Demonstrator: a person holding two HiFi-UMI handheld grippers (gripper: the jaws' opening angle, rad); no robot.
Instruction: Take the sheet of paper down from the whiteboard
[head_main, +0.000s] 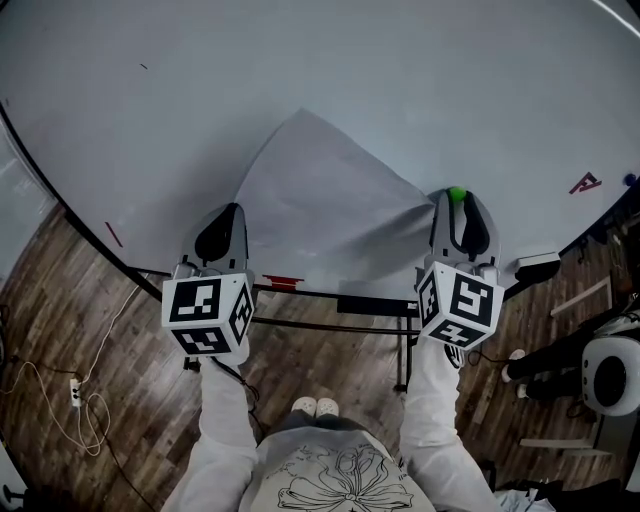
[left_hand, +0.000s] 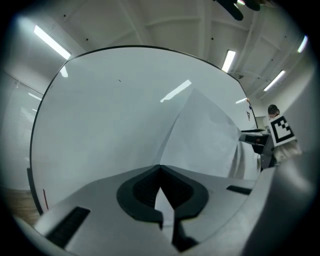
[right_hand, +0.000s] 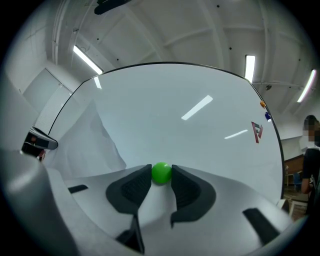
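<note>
Head view: shows the whiteboard filling the far field, with wood floor on the near side. Locates the sheet of paper low on the board's middle, peak pointing up, surface creased and bowed rather than flat. Places the sheet between both tools: left gripper at its lower left corner, right gripper at its right corner. Notes a green ball magnet at the right gripper's tips, at the paper's right corner. Records a red mark far right on the board, well apart from the sheet, and a red marker on the ledge below the paper.

Left gripper view: finds the jaws brought together at their tips, pinching the paper's corner, with a white sliver of sheet showing between the pads. Shows the rest of the sheet rising to the right, folded away from the board.

Right gripper view: finds the jaws clamped on the green ball magnet, both pads touching it. Shows the sheet to the left, clear of the pads.
</note>
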